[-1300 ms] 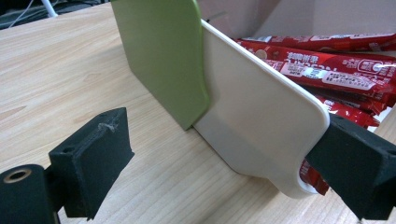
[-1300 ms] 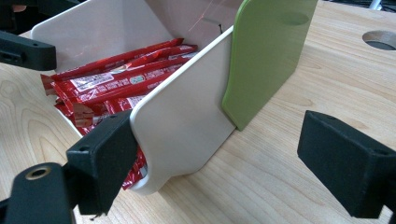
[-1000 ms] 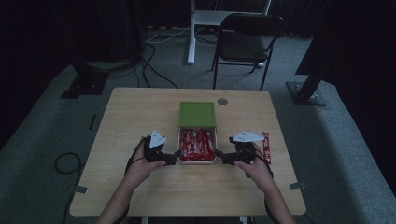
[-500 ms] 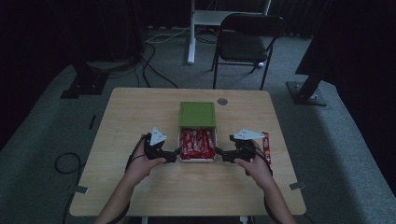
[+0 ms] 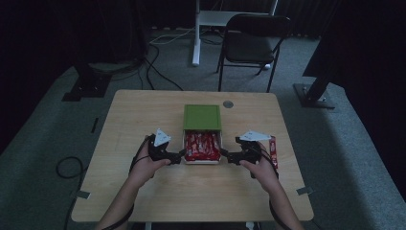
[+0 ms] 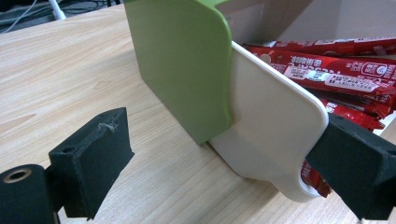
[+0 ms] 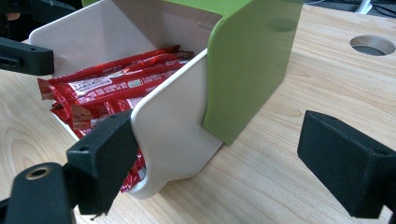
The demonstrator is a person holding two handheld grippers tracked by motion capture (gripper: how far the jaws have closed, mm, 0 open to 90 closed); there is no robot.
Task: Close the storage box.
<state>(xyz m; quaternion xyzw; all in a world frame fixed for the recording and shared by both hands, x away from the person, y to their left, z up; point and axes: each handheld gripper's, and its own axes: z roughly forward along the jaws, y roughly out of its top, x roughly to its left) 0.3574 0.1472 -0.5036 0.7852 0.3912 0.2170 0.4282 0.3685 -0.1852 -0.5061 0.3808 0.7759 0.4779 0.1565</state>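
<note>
With both the left tongs point(image 5: 182, 154) and right tongs point(image 5: 223, 154) spread apart astride the cream drawer's point(image 6: 275, 126) side walls, uneven closing risks skewing it in its green sleeve point(image 5: 202, 116) and spilling red sachets point(image 7: 116, 79).

Honestly nothing readable here. The red packets point(image 6: 336, 70) just past the left gripper point(image 6: 224, 172) have white label patches with tiny print, but it's too small and blurry to make out.
</note>
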